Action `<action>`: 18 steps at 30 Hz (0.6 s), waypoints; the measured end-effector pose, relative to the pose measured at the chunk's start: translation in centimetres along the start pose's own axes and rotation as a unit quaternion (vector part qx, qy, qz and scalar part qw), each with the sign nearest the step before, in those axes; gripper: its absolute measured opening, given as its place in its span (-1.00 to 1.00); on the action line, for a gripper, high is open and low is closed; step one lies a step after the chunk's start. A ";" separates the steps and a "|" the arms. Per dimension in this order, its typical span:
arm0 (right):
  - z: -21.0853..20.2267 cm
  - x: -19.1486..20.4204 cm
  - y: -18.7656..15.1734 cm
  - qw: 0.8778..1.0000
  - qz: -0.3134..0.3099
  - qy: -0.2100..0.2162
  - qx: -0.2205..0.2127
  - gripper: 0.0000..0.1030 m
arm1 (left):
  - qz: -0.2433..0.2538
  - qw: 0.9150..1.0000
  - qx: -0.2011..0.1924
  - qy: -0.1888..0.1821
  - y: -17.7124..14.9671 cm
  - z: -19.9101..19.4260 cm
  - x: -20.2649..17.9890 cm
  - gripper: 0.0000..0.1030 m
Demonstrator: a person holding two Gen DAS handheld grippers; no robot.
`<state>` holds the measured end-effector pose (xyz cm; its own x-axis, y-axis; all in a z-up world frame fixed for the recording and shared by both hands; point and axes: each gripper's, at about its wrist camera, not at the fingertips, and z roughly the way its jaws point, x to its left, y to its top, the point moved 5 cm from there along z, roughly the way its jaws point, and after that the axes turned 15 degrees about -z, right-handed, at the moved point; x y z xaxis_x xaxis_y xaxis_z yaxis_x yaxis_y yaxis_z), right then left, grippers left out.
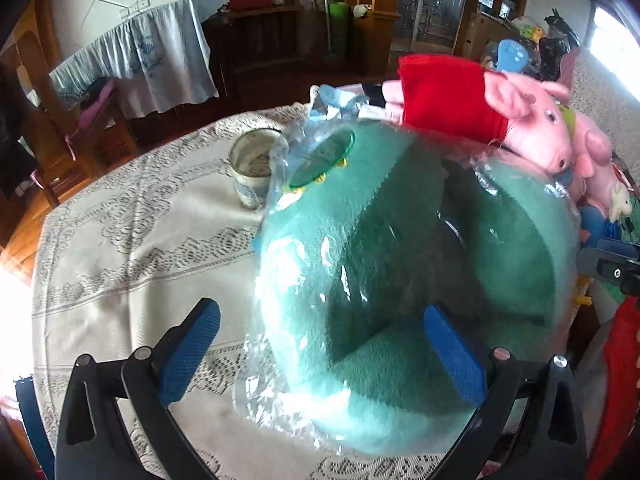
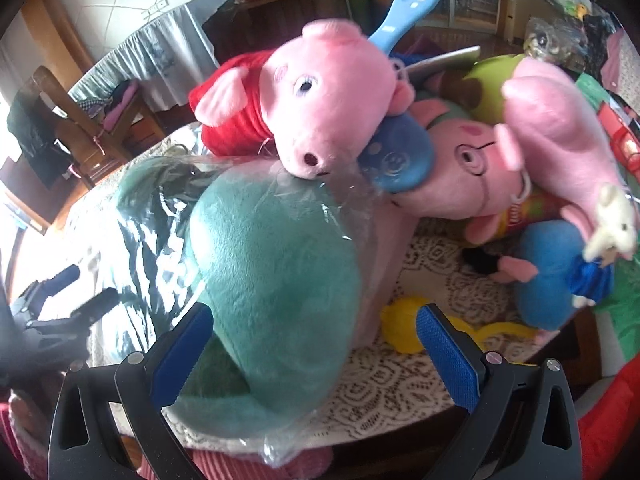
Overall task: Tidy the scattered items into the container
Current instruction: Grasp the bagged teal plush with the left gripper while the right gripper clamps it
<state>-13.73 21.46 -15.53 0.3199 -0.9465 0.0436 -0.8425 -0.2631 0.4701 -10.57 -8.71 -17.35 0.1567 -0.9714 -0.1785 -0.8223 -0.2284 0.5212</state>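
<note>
Both grippers, left gripper (image 1: 320,354) and right gripper (image 2: 314,354), have fingers spread around the bagged green plush (image 1: 400,280) lying on the lace-covered counter (image 1: 132,236), seemingly not yet gripping

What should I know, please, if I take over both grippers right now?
Left gripper: open, around the big teal plush toy in clear plastic wrap, not clamped.
Right gripper: open, at the same toy's other end.
Pink plush pig in red dress lies on it; more pink pigs, a blue plush and a yellow plastic toy crowd the lace tablecloth.
No container in view; nothing visibly tidied, everything remains.
</note>
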 end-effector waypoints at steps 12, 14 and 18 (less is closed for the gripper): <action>3.1 1.1 0.6 0.999 0.015 0.042 0.001 1.00 | -0.030 0.997 0.021 -0.070 0.6 2.1 1.6 1.00; 3.9 1.2 0.6 0.998 0.024 0.050 0.004 0.99 | -0.021 0.994 0.035 -0.101 0.1 3.3 1.1 1.00; 4.3 1.4 0.7 0.999 0.014 0.046 -0.003 0.99 | -0.046 0.991 0.032 -0.125 -0.4 4.1 1.3 1.00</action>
<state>-15.70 19.16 -18.91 0.3342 -0.9324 0.1374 -0.8493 -0.2347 0.4728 -12.27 -9.63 -21.20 0.0982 -0.8984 -0.4280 -0.8455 -0.3022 0.4403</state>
